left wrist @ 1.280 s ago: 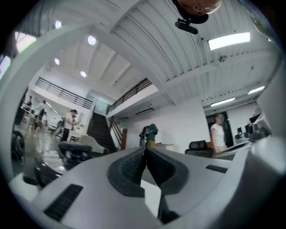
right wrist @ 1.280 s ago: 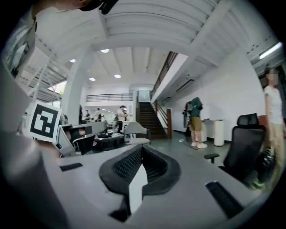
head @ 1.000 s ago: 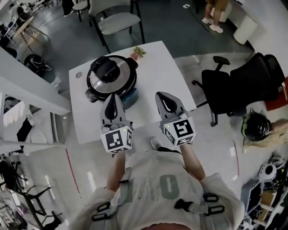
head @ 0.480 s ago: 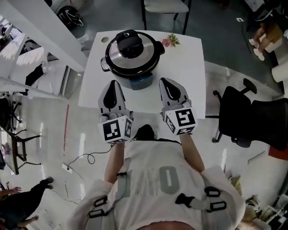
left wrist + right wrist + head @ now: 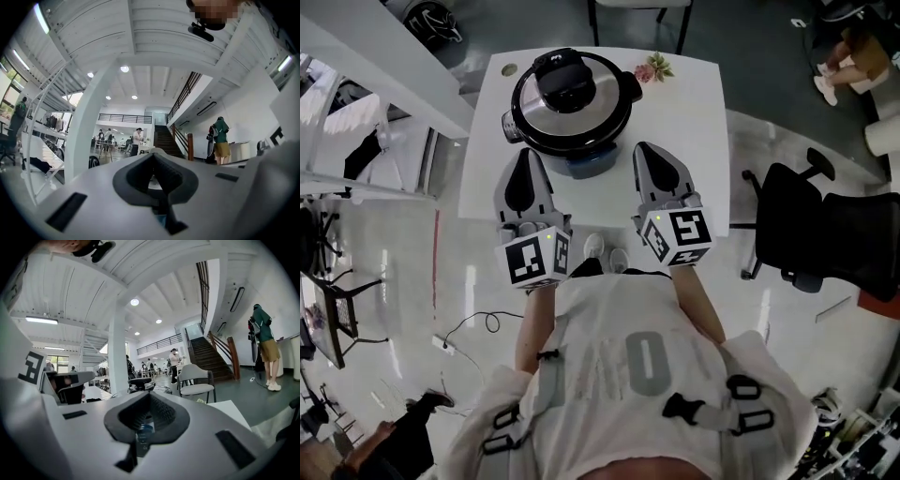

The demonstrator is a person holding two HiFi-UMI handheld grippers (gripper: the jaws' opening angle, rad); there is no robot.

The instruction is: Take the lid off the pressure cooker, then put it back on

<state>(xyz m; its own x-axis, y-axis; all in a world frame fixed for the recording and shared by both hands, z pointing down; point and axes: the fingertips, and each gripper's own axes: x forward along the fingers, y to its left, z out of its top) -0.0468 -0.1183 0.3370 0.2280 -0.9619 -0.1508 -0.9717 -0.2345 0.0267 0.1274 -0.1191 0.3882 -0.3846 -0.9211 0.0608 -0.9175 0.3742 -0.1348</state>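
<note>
The white desk (image 5: 694, 131) stands on a glossy pale floor (image 5: 403, 300), with a black office chair (image 5: 811, 234) off to its right. The pressure cooker (image 5: 514, 122) sits on the far left part of the desk with its lid (image 5: 572, 112) on. A small flower sprig (image 5: 652, 68) lies just beside it. The left tongs (image 5: 528, 159) and right tongs (image 5: 649, 155) hover over the near edge, each with jaws together and gripping nothing. Beyond is an open hall with a white column (image 5: 117, 352) and a staircase (image 5: 211, 357).
</note>
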